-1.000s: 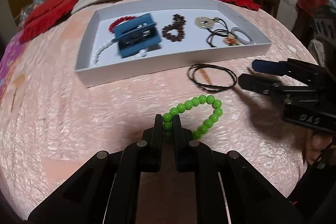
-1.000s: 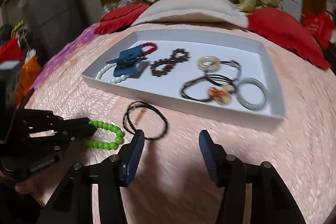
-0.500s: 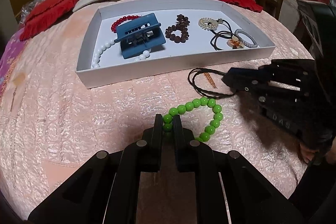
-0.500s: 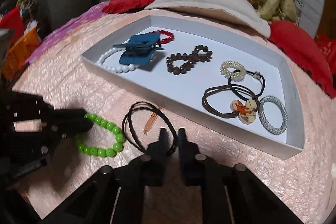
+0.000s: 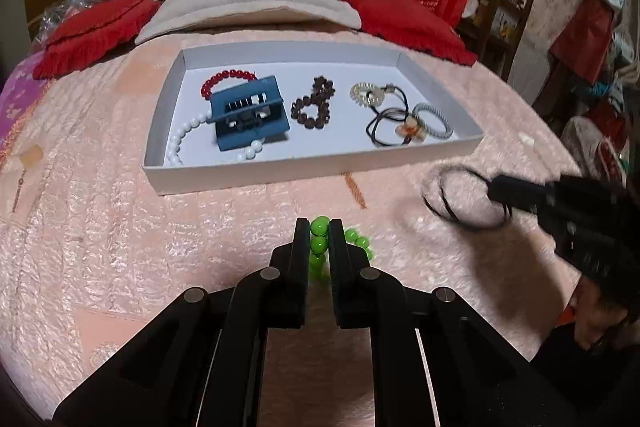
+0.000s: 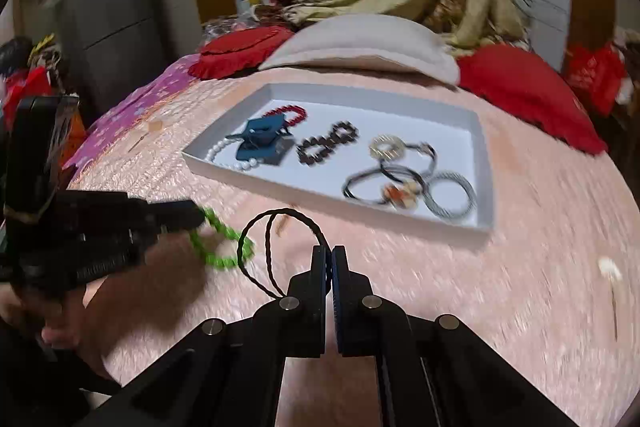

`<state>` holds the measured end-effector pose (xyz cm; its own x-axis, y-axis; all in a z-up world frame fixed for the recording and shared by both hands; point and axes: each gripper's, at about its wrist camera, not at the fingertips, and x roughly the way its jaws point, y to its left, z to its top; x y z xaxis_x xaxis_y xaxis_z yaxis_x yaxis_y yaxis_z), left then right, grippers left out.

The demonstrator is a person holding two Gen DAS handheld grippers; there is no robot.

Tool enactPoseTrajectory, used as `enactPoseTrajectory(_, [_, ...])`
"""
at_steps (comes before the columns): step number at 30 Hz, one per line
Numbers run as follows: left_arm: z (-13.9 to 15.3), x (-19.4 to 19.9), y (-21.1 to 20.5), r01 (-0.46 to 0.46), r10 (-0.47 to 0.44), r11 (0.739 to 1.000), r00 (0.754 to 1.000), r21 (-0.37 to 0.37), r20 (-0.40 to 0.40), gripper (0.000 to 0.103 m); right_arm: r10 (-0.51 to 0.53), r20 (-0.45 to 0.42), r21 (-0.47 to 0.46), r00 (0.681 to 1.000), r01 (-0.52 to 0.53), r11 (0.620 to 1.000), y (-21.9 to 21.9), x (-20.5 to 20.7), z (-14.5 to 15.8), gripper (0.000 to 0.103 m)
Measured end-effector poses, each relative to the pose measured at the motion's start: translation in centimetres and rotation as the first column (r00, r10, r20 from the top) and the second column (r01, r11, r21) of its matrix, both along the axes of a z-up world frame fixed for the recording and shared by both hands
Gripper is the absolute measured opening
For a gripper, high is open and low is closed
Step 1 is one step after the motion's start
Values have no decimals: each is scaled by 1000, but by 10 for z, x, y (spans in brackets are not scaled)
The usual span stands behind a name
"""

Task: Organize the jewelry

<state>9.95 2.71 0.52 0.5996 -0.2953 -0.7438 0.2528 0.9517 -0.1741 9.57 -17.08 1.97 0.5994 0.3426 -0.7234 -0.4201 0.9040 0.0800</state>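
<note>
A pink quilted bed (image 5: 120,227) carries a white tray (image 5: 280,173) holding a blue hair claw (image 5: 248,121), white, red and brown bead bracelets and several hair ties. The left tool (image 5: 319,227) is clamped on a green bead bracelet (image 5: 319,245); only the right wrist view shows that bracelet's whole loop (image 6: 218,247) hanging from it. The right tool (image 6: 331,255) is pinched closed on a black cord loop (image 6: 272,227), which the left wrist view shows lifted clear of the bed, in front of the tray.

Glossy green beads (image 5: 319,227), quilted bedspread (image 5: 120,227)
</note>
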Motion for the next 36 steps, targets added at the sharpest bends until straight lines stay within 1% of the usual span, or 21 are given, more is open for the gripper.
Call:
enactPoseTrajectory(4, [9,0,6,-8,9,999,1000,-45,11,8,-84,-11,-4,996,84,996,-17,-4,-3,3])
enactPoseTrajectory(6, [13,0,9,-8,9,997,1000,-77,17,8,-108,-15,-1,994,108,994,-24,-3,-3,3])
enactPoseTrajectory(9, [16,0,11,-11,13,996,1000,-86,29,8,-130,-9,6,991,131,991,-33,-3,-1,3])
enactPoseTrajectory(13, [14,4,7,-14,15,996,1000,-85,17,8,-139,-18,3,990,139,990,-35,-2,-5,3])
enactPoseTrajectory(17, [15,5,3,-9,11,997,1000,-76,26,8,-135,-25,-10,990,135,991,-31,1,-9,3])
enactPoseTrajectory(23, [17,8,6,-21,24,995,999,-94,29,7,-142,-7,-8,990,142,990,-27,5,-5,3])
enactPoseTrajectory(29, [23,7,6,-19,24,993,999,-117,43,8,-151,-9,-13,989,151,989,-22,7,-8,3])
enactPoseTrajectory(33, [21,6,-1,-24,28,994,999,-102,37,8,-139,13,-3,990,139,990,-19,3,-4,3])
enactPoseTrajectory(36, [20,5,-7,-26,29,996,999,-80,38,8,-138,9,-15,990,138,990,-18,2,-6,3])
